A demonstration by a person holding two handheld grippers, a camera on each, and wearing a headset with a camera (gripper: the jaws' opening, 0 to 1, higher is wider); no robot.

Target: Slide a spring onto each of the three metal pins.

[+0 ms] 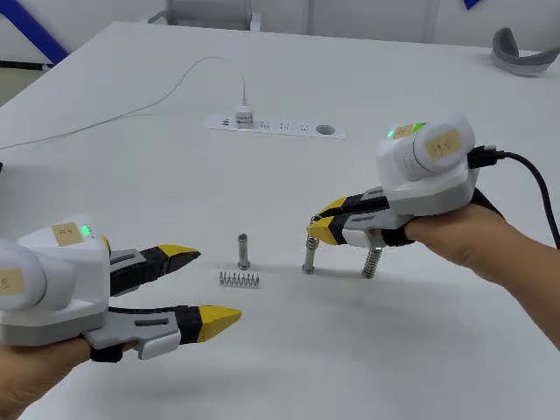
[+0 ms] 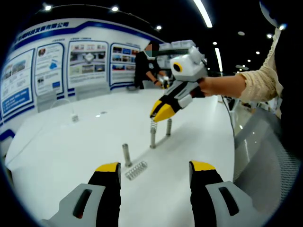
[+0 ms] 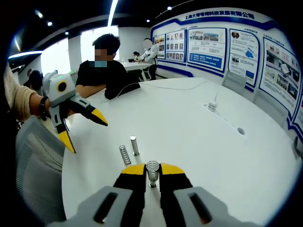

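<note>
White table (image 1: 289,350) with three upright metal pins and three springs. At left, left gripper (image 1: 217,284), jaws wide apart, holding nothing. Right of its tips, bare left pin (image 1: 243,251), loose spring (image 1: 240,279) lying just in front. Middle pin (image 1: 309,258) under right gripper (image 1: 317,229), jaws pinched on second spring (image 3: 152,170) at pin top. Right pin (image 1: 369,273) sleeved in third spring (image 1: 374,260).

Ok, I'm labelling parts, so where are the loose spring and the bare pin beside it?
loose spring (image 1: 240,279): head view, middle of its coils.
bare pin (image 1: 243,250): head view, midway up its shaft.
</note>
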